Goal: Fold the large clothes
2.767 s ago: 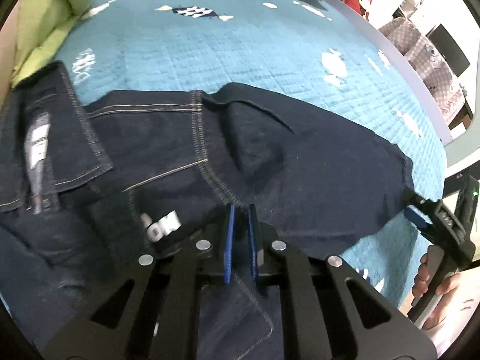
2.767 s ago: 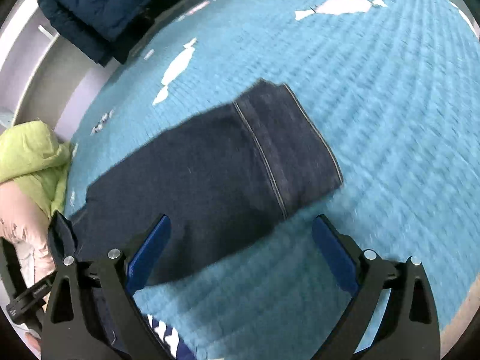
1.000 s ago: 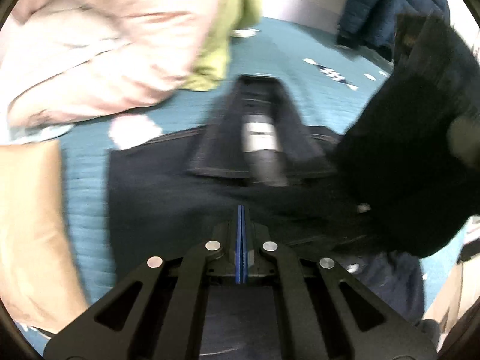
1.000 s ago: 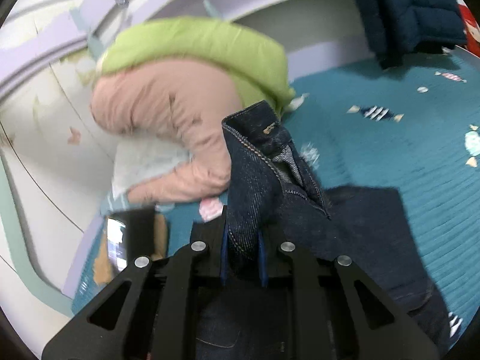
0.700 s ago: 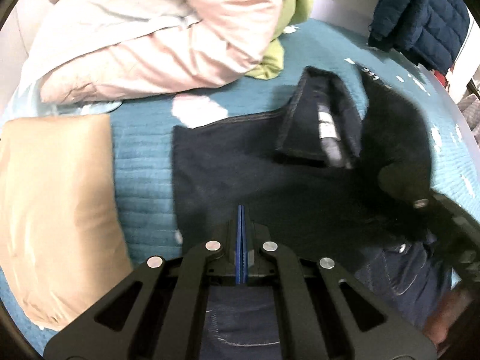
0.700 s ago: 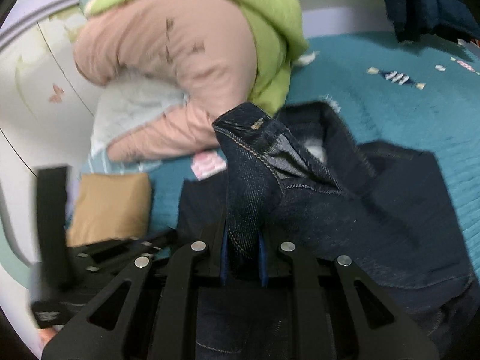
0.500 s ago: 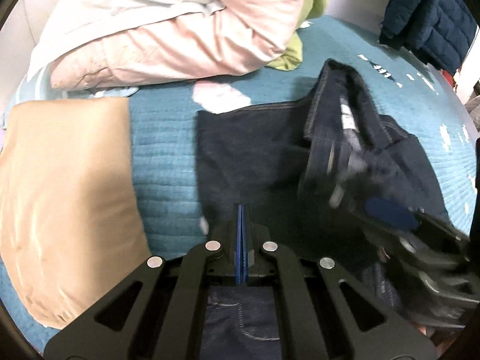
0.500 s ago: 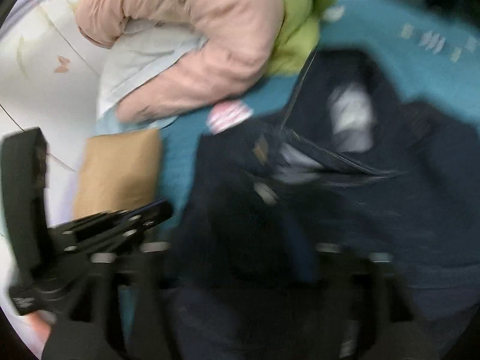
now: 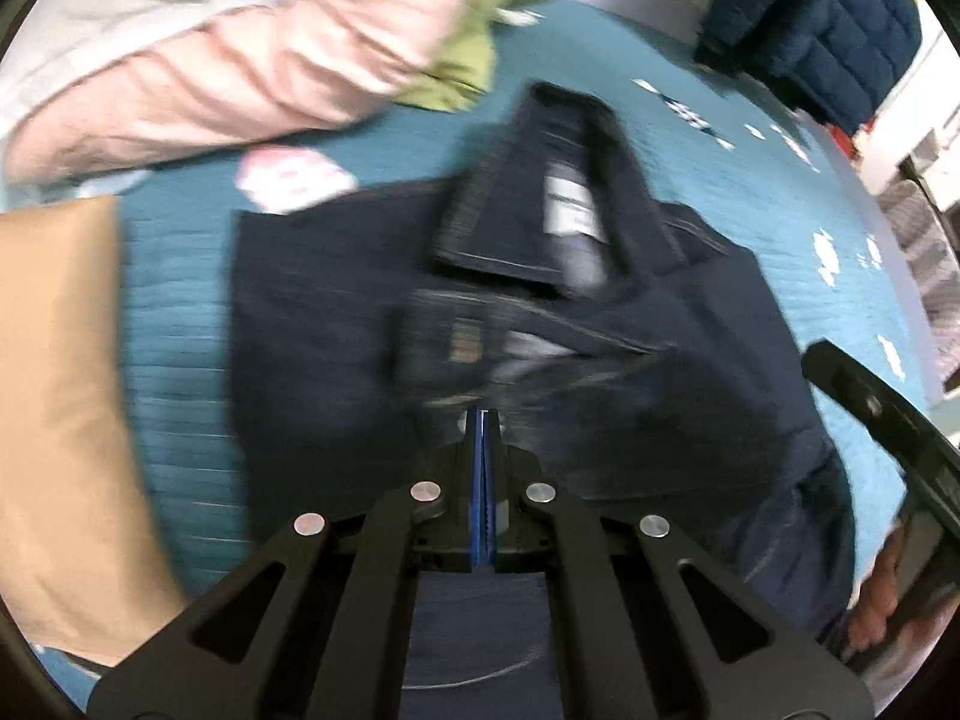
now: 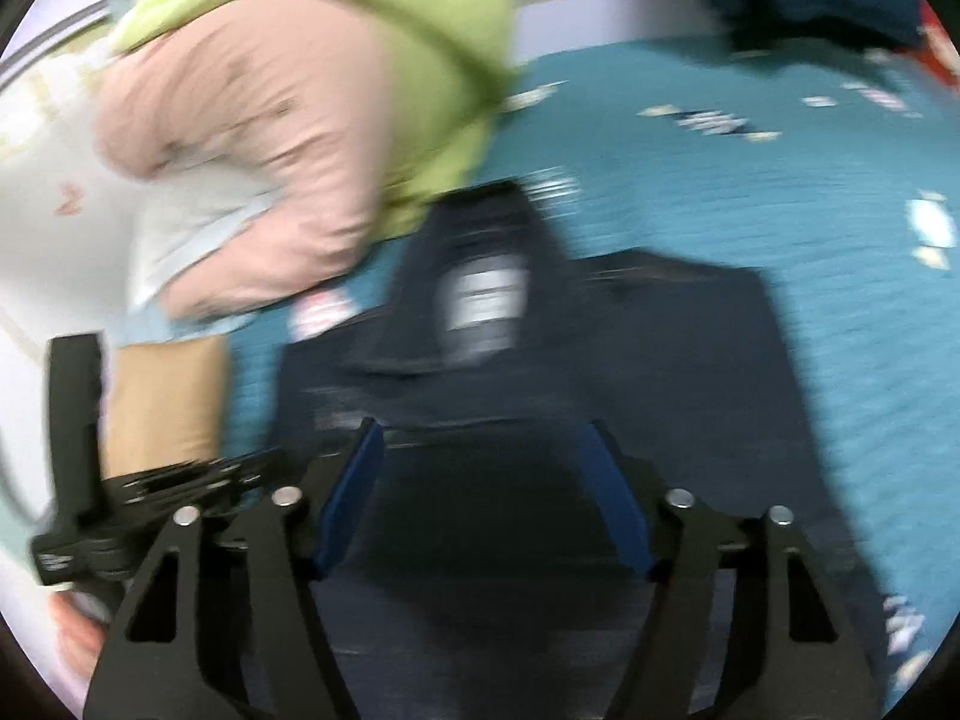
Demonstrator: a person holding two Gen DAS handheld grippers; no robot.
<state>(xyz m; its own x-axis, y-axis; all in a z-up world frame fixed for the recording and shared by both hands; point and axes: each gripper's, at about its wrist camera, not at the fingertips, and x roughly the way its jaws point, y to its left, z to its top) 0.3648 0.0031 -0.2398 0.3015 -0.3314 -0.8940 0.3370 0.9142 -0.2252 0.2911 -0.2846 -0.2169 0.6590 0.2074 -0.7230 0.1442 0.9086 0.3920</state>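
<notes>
Teal quilted bedspread (image 9: 708,138) w/ small white prints filled both views, w/ a heap of bedding at the head end: pink duvet (image 9: 252,54), green blanket (image 10: 372,18), a tan pillow (image 9: 54,396) to one side & a navy puffer jacket (image 9: 822,24) at the far edge. Dark denim jeans (image 9: 336,324) lay on the spread near its middle, just short of the pink duvet, doubled over into a squarish block, so at least one fold looked done. Waistband end (image 9: 564,180) sat loose on top, flipped open w/ the white label showing, not flat or squared; prob. that flap needed smoothing & another fold was left, though blur hid edge detail. Fabric looked heavy & stiff, pale contrast stitching, a crease or two near the fly. Left gripper (image 9: 483,438) was fully closed, blue pads together low over the denim; couldn't tell if cloth was pinched. Right gripper (image 10: 483,480) had jaws apart but closing, nothing pressed btw the pads (image 10: 354,492), only the jeans lying beneath. A person's fingers (image 9: 876,594) showed on the right gripper's handle.
</notes>
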